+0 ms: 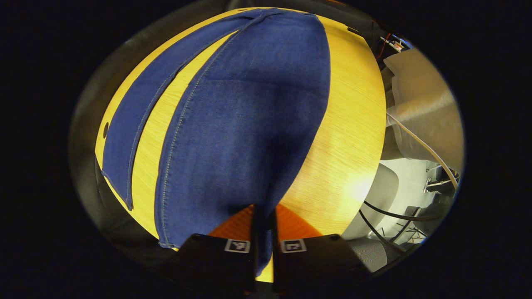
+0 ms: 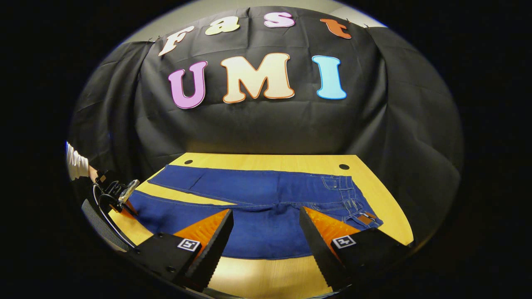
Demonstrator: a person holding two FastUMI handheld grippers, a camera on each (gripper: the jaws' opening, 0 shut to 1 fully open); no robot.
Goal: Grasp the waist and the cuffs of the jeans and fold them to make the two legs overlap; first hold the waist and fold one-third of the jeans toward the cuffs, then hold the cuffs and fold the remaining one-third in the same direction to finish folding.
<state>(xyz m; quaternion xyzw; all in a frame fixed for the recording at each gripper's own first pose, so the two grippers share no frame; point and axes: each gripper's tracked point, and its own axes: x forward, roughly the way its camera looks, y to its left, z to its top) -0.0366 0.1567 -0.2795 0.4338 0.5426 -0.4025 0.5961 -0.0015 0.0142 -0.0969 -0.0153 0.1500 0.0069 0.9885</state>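
Left gripper view: jeans (image 1: 249, 124) lie flat on the wooden table (image 1: 353, 137), running straight ahead of the left gripper (image 1: 263, 224). Near leg sits right in front of the fingers; the other leg lies off to the gripper's left w/ a strip of bare table between, so the legs aren't overlapped yet. Fingers nearly closed, only a thin slit, and the denim cuff edge runs down into that slit: clenched on the cuff of the near leg, prob. to carry it over onto the far leg.

Right gripper view: right gripper (image 2: 266, 226) hangs low over the table edge (image 2: 266, 274), jaws spread wide, nothing between them, touching no cloth — released. Jeans (image 2: 266, 195) spread just ahead, waist (image 2: 353, 199) w/ belt loops and patch ahead-right of its right finger. Likely lining up for the waist grab. Far ahead-left, the other gripper (image 2: 120, 193), a hand behind it, sits at the cuff end.
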